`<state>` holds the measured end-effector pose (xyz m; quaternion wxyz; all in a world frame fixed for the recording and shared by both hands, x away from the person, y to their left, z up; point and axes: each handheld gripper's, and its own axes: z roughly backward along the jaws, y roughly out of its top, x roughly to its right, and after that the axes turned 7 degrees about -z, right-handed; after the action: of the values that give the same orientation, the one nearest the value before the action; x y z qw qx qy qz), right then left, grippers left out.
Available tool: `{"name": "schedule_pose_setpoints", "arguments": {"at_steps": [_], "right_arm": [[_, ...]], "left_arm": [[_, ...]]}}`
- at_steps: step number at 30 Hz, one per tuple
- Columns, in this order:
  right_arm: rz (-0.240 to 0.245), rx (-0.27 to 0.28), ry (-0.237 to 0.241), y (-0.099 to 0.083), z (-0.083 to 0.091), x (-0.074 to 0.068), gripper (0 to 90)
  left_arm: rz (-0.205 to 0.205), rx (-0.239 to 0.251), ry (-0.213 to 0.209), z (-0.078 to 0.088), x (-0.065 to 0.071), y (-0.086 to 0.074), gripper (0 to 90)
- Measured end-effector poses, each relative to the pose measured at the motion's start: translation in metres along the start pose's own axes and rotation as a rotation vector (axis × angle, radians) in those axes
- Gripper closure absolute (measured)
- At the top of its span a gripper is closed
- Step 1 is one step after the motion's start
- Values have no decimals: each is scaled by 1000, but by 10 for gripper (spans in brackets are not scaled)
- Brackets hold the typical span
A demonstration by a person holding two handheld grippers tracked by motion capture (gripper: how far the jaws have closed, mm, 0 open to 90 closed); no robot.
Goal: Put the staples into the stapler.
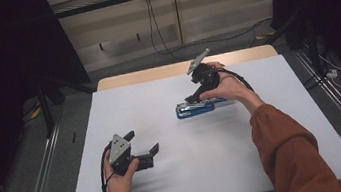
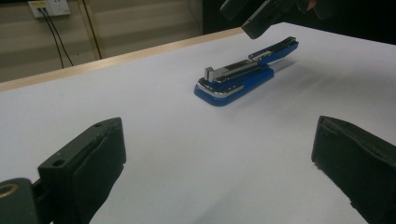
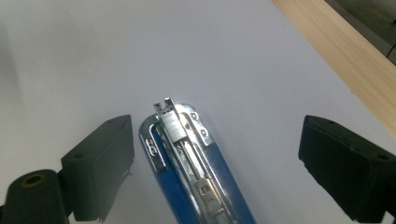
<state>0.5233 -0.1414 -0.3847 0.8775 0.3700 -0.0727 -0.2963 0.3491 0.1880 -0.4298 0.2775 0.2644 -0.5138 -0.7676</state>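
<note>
Counting what's on the table (image 1: 124, 107): 1 blue stapler (image 1: 199, 107), 2 grippers, nothing else on the white top. Stapler lies right of centre, a bit toward the far half, metal nose pointing to the person's left, staple channel exposed along its top. In the right gripper view the stapler (image 3: 187, 158) sits between the 2 black jaws w/ white table showing on both sides of it; pads not touching it, so jaws released. Right gripper (image 1: 197, 92) hangs just above the stapler's right end, angled down, held by the right hand (image 1: 230, 85). Left gripper (image 1: 145, 155) rests low near the front-left of the table in the left hand (image 1: 119, 176), well apart from the stapler; its jaws stand wide, nothing between them, only bare table, w/ the stapler (image 2: 243, 77) farther off in the left gripper view. Edges: stapler is well in from all 4 table edges; far edge shows a wood strip (image 1: 155, 72). Wide free room left of the stapler & across the front half; right side has free room past the forearm.
</note>
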Motion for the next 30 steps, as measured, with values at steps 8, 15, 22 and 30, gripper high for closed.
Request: {"name": "schedule_pose_setpoints", "arguments": {"at_steps": [8,15,22,30], "right_arm": [[-84,64,-33,-17,8,0,62],[-183,110,-122,-33,13,2,62],[-264,194,-200,-45,27,5,49],[-304,254,-247,-65,40,0,56]], "left_arm": [[2,-8,5,0,-1,-1,30],[8,-16,3,-1,-1,-1,30],[27,-7,20,3,-6,-3,29],[32,-26,-19,1,-4,-1,33]]}}
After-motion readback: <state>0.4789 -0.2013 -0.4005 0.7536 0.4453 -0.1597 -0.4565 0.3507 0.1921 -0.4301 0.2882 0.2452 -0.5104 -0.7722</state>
